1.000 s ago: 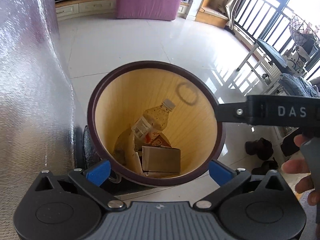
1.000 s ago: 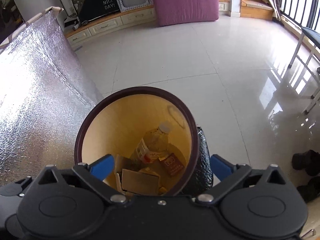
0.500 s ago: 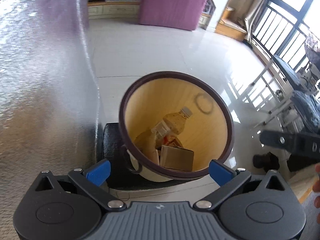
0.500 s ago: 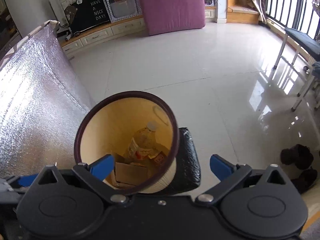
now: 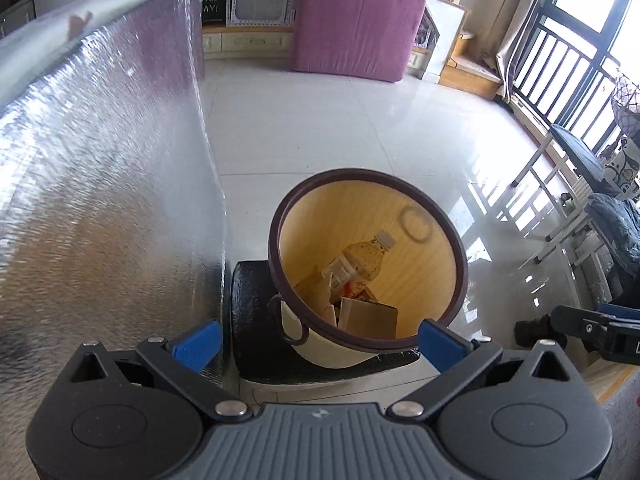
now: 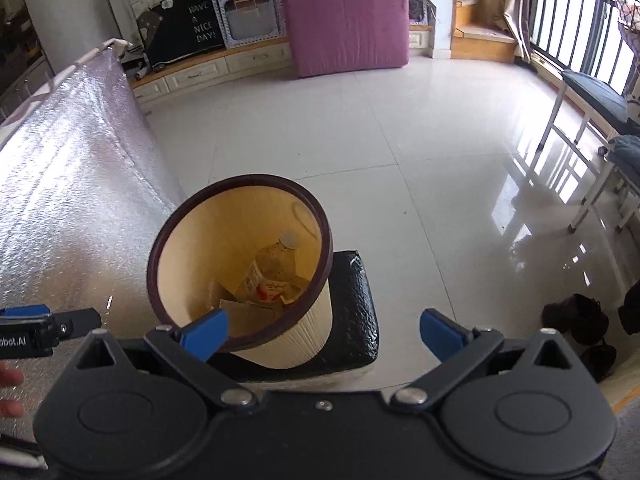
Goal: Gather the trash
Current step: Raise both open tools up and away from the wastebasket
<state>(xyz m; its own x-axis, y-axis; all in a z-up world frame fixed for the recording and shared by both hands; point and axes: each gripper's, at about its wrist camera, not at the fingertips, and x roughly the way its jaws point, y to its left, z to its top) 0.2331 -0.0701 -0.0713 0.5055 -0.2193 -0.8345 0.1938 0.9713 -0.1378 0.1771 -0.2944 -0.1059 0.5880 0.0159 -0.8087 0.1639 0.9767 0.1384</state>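
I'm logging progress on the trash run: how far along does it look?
Done: a plastic bottle, a cardboard box and wrappers already lie in the bin, which stands on a black mat. In hand: nothing; the left gripper and right gripper both have open, empty jaws. Left: no loose trash shows on the visible floor.

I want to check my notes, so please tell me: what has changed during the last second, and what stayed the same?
Both grippers have pulled back and up from the trash bin: the left gripper and right gripper now see it smaller and farther away. Both are open and empty; nothing was gripped or released. The plastic bottle and cardboard box lie in the bin as before, and the bin remains on its black mat.
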